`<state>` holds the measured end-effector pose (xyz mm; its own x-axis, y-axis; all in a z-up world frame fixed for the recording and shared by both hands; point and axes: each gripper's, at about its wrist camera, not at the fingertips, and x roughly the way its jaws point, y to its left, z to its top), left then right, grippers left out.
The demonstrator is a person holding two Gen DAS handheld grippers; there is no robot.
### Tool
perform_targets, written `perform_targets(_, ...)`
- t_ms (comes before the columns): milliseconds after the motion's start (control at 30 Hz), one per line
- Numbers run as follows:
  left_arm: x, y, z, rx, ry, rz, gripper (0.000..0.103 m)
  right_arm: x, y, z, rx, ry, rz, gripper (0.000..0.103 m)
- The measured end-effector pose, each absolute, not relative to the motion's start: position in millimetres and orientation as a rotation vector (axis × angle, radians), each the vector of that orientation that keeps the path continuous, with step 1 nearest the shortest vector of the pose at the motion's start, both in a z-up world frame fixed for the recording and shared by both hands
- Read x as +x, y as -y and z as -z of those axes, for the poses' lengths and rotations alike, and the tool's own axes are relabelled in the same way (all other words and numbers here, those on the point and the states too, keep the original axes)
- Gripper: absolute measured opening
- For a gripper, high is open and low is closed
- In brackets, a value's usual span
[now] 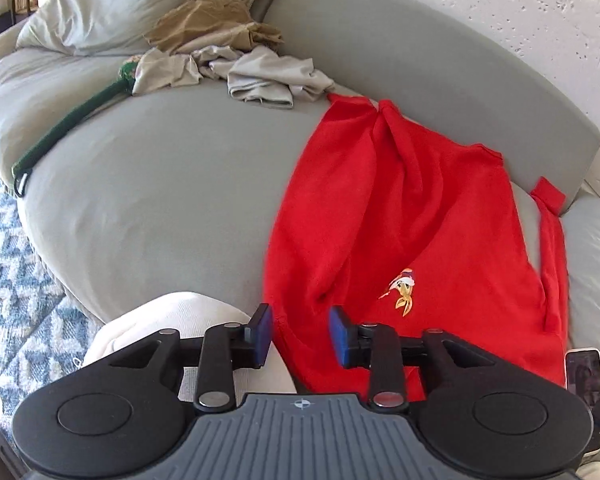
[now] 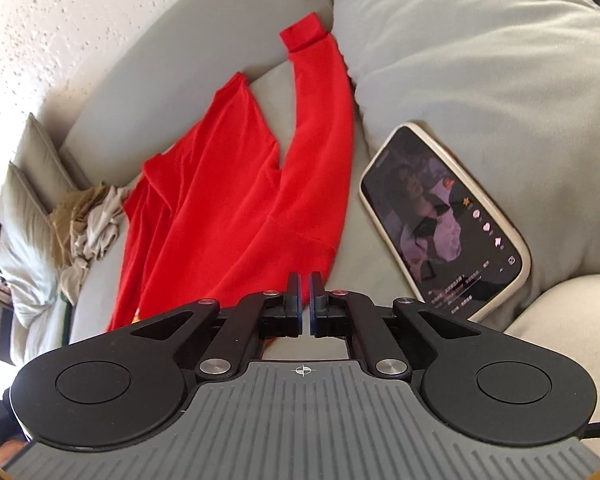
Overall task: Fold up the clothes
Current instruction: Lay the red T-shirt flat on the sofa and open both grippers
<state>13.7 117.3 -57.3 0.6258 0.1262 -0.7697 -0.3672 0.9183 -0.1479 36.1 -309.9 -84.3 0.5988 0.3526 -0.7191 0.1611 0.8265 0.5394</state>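
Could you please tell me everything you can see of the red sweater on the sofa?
The red sweater is a soft, knit-looking top with long sleeves and a small embroidered duck figure on the chest. It lies spread but rumpled on the grey sofa, unfolded, one sleeve stretched toward the backrest with its cuff turned back. The open left gripper straddles its near edge; the right gripper sits almost closed at its hem. A phone lies beside it.

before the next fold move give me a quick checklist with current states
1. Left gripper open at the near edge of the red sweater: ok.
2. Right gripper almost shut; cloth pinched: cannot tell.
3. Sweater flat: not ok, bunched ridge through the body.
4. Sleeve straight, cuff on the backrest: ok.
5. Smartphone beside the sleeve, not touching: ok.
6. Clothes pile apart from the sweater: cannot tell.
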Motion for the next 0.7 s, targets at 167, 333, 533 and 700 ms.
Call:
perform_targets(167, 7, -92, 44, -0.242, -0.754, -0.188, 0.038, 45, 310, 102, 0.658, -0.961, -0.14, 0.037)
perform_targets(333, 16, -66, 64, -0.282, -0.837, -0.017, 0.039, 66, 308, 131, 0.721, -0.967, -0.124, 0.044)
perform_targets(533, 19, -50, 78, -0.265, -0.885, 0.043, 0.039, 83, 300, 155, 0.693, -0.931, -0.137, 0.035)
perform_targets(700, 17, -46, 82, -0.249, -0.907, 0.057, 0.039, 79, 296, 144, 0.597, -0.905, -0.107, 0.002)
